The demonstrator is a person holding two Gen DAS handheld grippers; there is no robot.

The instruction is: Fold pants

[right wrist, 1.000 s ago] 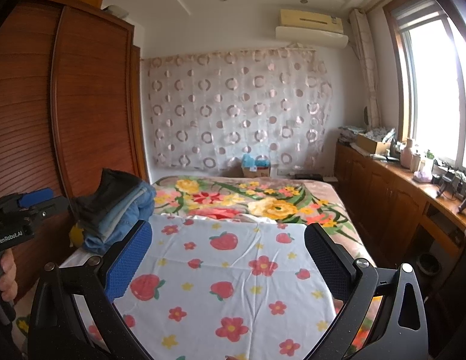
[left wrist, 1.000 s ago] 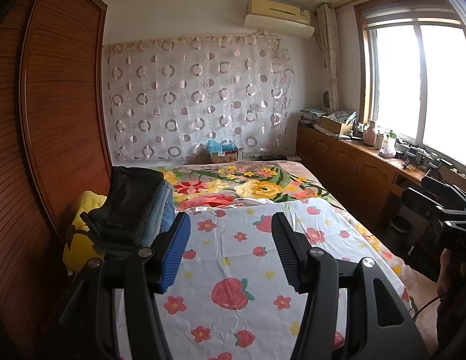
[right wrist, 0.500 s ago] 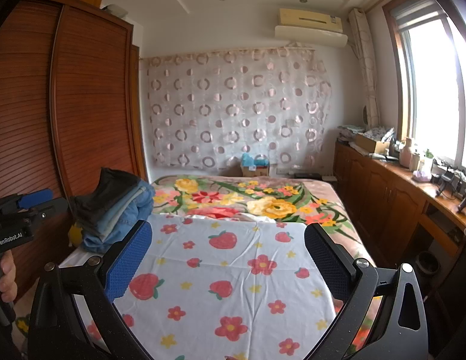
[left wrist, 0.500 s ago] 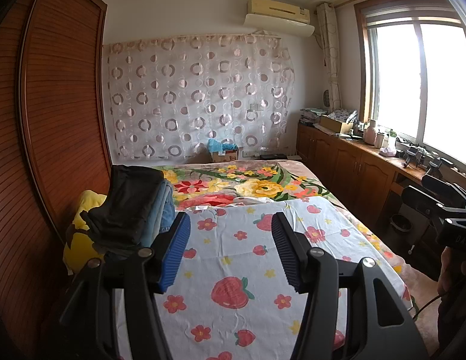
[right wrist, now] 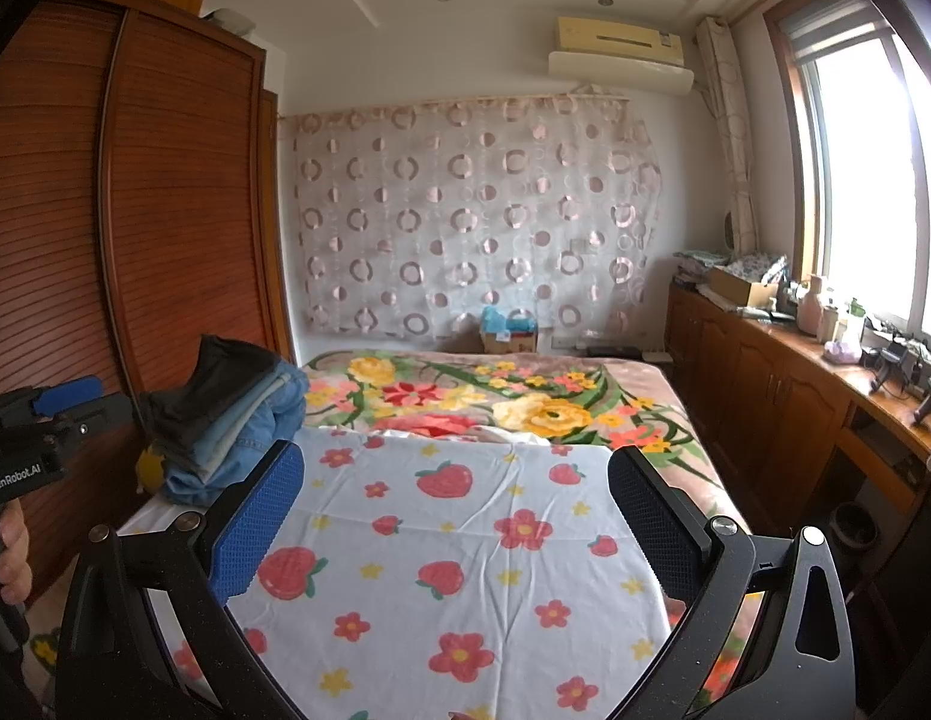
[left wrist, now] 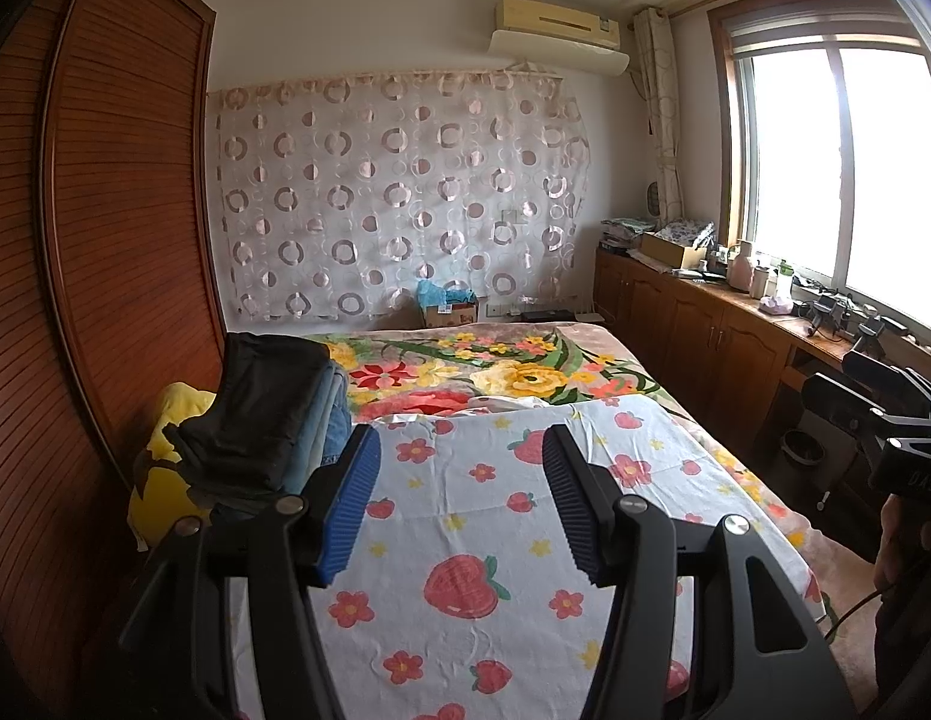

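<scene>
White "GenRobot.AI" lettering on left gripper (right wrist: 39,420); fingers apart, empty.

Daylight glares through the window (left wrist: 825,162); edges curve.

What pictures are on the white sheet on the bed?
Red strawberries and red and yellow flowers on the white sheet. The right wrist view shows it best.

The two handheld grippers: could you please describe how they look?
Both the left gripper and right gripper have black frames with silver pivot screws and two ribbed pads, one blue, one black. The left gripper's body carries white "GenRobot.AI" lettering; a dark cable trails below the right one.
</scene>
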